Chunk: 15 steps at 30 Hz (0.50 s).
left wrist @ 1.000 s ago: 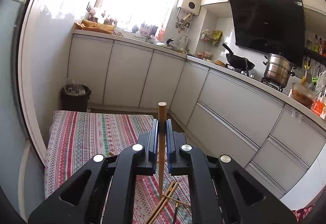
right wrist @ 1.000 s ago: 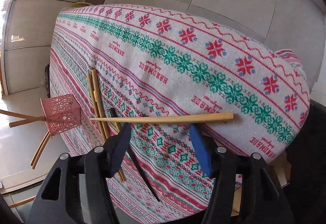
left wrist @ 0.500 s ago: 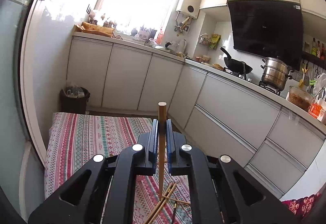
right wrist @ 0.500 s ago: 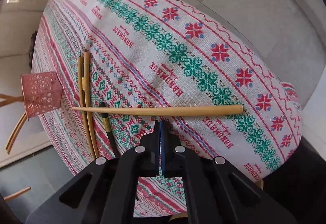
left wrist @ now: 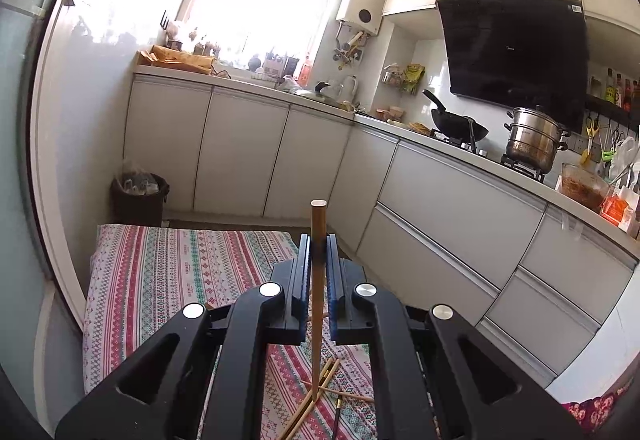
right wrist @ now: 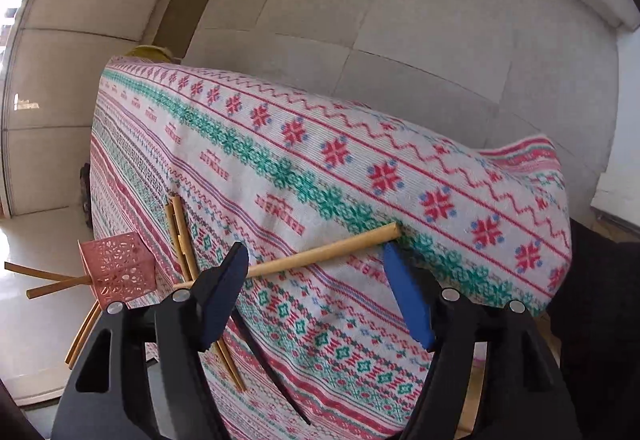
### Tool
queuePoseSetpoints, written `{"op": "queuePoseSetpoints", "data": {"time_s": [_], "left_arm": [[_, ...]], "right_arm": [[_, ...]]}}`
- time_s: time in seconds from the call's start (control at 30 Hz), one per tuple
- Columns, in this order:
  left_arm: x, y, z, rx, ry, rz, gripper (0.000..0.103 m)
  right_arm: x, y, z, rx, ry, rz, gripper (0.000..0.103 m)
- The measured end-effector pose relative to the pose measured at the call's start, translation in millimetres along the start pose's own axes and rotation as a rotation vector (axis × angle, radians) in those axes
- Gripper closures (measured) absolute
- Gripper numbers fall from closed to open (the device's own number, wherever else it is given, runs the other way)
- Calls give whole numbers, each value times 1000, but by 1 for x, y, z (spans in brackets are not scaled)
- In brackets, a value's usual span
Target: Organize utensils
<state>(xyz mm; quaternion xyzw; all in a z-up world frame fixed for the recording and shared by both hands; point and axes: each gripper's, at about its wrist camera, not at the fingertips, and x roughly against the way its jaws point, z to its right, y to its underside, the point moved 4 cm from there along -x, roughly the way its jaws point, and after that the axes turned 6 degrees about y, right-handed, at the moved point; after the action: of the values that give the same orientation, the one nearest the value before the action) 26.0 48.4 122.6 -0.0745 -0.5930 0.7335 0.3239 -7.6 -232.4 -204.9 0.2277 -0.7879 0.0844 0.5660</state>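
Left gripper (left wrist: 319,260) clamping shut on an upright wooden chopstick (left wrist: 318,280), round top poking above the blue pads, lower tip hanging over a loose heap of chopsticks (left wrist: 320,392) lying crossed on the patterned tablecloth (left wrist: 168,272). Right gripper (right wrist: 316,292) pointing steeply down at the same cloth (right wrist: 360,168), jaws opening wide, pads pressing on nothing. Lying between those spread fingers, on the cloth, a single light chopstick (right wrist: 324,256), running from near left to far right. Resting to the left of it, a pair of chopsticks (right wrist: 180,236) and a dark chopstick (right wrist: 268,364) stretching toward the near edge. Showing at the left, off the table edge, a pink perforated holder (right wrist: 118,268) with chopstick ends sticking out leftward.
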Motion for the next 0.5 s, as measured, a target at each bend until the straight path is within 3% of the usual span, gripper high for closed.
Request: {"op": "queuePoseSetpoints", "data": {"time_s": [0.1, 0.17, 0.37, 0.5], "left_arm": [[-1, 1, 0, 10, -7, -5, 97], [-3, 2, -2, 15, -12, -11, 97], [-5, 2, -3, 17, -5, -11, 97], [-8, 2, -8, 24, 8, -11, 97]], "right_arm": [[-5, -13, -22, 56, -59, 42, 27], [-13, -21, -41, 130, -31, 53, 21], [-34, -27, -92, 330, 298, 19, 18], [-47, -27, -122, 471, 508, 93, 26]]}}
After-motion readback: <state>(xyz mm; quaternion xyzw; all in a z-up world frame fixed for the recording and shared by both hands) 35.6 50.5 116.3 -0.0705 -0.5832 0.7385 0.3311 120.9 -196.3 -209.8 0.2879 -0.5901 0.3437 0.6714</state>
